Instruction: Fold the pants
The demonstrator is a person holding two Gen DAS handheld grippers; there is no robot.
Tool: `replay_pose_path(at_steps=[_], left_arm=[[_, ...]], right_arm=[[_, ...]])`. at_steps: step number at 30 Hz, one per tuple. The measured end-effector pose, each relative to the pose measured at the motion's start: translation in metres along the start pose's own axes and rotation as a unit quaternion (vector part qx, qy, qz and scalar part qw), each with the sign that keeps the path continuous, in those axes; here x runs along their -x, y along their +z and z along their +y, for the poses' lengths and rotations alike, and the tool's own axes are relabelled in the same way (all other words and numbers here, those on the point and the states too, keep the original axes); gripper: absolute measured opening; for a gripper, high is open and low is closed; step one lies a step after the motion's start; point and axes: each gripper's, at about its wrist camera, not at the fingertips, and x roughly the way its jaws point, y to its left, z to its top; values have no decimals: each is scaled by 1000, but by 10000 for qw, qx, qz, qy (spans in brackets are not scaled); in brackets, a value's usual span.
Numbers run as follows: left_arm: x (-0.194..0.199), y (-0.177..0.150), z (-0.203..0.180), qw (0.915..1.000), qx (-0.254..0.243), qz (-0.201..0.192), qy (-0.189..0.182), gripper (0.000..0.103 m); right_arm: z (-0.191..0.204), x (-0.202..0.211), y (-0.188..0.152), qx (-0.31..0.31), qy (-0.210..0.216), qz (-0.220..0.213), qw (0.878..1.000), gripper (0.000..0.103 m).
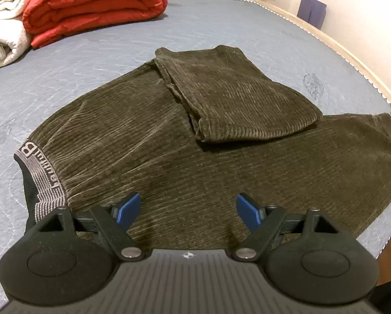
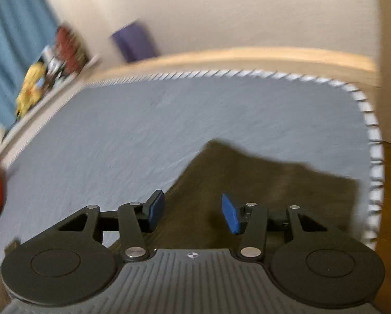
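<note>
Corduroy pants (image 1: 169,136), soft, limp and thick, lie half-folded on the mattress (image 1: 90,52); both your grippers' jaws are spread and empty, so pinch the ribbed waistband (image 1: 42,180) at 9 o'clock.

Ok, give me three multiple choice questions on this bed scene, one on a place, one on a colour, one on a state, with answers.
1. Where does the folded-over leg lie?
A. On the pants
B. On the floor
C. On the quilt

2. What colour is the rolled quilt?
A. Blue
B. Red
C. Green

3. What state is the left gripper in?
A. Shut on the waistband
B. Open, holding nothing
C. Shut on the quilt

Answers: A, the leg rests across the spread pants; B, the quilt is red; B, its blue pads stand apart over cloth.
</note>
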Motion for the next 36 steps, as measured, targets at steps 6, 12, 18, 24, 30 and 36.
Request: replay_pose_path(at_steps=[6,12,18,24,30,36], left_arm=[[-11,-2,-1,9998,-145,81,122,84],[-20,2,10,9997,-61,169,179,84],[-22,5,15,9995,-73,173,237,84],[-19,-5,26,9993,-166,186,273,84],[-7,-19,53,9989,-89,114,441,84],[15,-35,86,9978,212,-94,614,84]], right_arm=[[21,-51,7,126,-380,88,9992,67],[35,-94,6,562,-1259,190,9903,81],[34,-103,9,629,-1881,-584,9784,9],[37,-110,8,536,-1998,-632,9763,16],[62,-68,8,893,-1845,-1056,9731,61],[104,11,7,1039,-827,-1352,9819,63]])
